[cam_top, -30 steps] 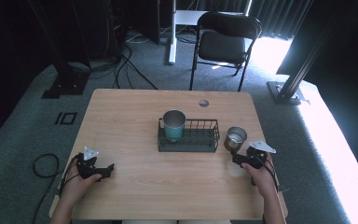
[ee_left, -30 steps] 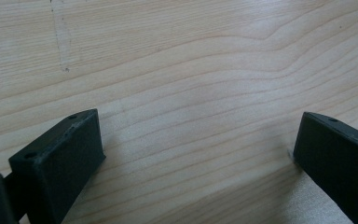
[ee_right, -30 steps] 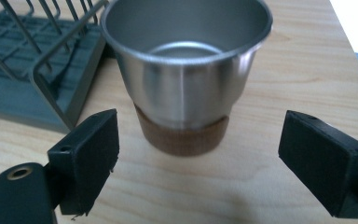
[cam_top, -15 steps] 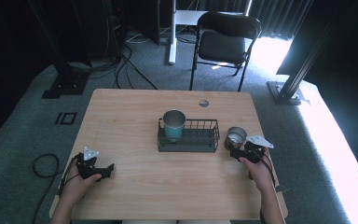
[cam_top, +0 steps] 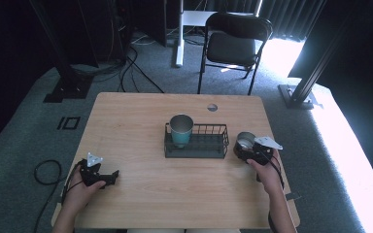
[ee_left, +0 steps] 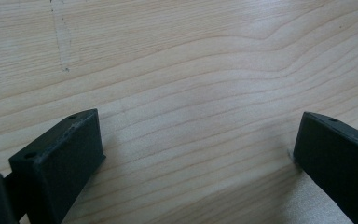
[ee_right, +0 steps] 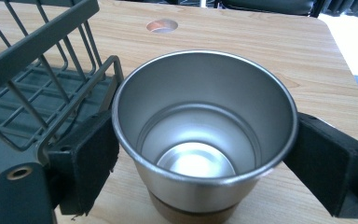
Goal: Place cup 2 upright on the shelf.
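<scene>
A steel cup (ee_right: 200, 107) stands upright on the wooden table (cam_top: 136, 121), just right of a black wire basket (cam_top: 209, 145). My right gripper (ee_right: 205, 140) is shut on the steel cup, one black pad on each side below its rim. In the high view the steel cup (cam_top: 245, 141) and my right gripper (cam_top: 247, 149) sit at the basket's right end. A teal cup (cam_top: 181, 128) stands in the basket's left end. My left gripper (cam_top: 110, 177) rests near the front left edge. Its jaws are wide open over bare wood in the left gripper view (ee_left: 196, 135).
The wire basket (ee_right: 37, 70) is close on the left of the held cup. A round cable hole (cam_top: 212, 107) lies in the table behind the basket. A black folding chair (cam_top: 238, 43) stands beyond the far edge. Cables lie on the floor at the left.
My right gripper has moved forward and left up to the steel cup and now has its jaws on it. The left gripper has stayed in place.
</scene>
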